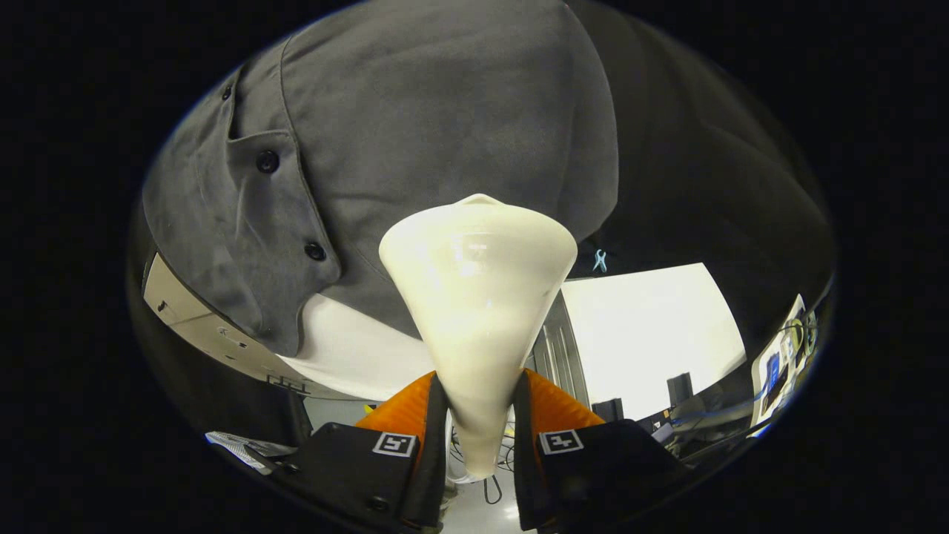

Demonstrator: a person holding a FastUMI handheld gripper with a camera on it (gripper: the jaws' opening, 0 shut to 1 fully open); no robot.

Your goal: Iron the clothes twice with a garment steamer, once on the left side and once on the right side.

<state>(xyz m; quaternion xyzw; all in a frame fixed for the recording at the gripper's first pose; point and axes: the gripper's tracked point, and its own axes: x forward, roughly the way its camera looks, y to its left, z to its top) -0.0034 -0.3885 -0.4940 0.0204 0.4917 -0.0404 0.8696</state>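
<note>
A grey shirt [445, 126] hung well beyond the jaws and took up most of the space ahead of them, its fabric smooth over the broad panel and lightly creased along the buttoned placket [285, 200] that ran off to the left of the fingers, where dark buttons [268, 162] sat in a row. Beneath the shirt's hem a white layer [356, 348] showed, just ahead of the left finger. To the right of the shirt the booth's dark cloth wall [712, 185] curved away, with a small blue clip [600, 260] pinned on it. Below that, beyond the right finger, lay a bright white panel [645, 334] and a cluttered stretch of room with dark boxes and cables [704, 411]. The cream garment steamer [478, 297] rose from between the jaws, its narrow handle pinched between both fingers and its wide head flaring out ahead of them, up against the shirt's lower front. The gripper [480, 437] was clamped on that handle, a finger pressing each side.
</note>
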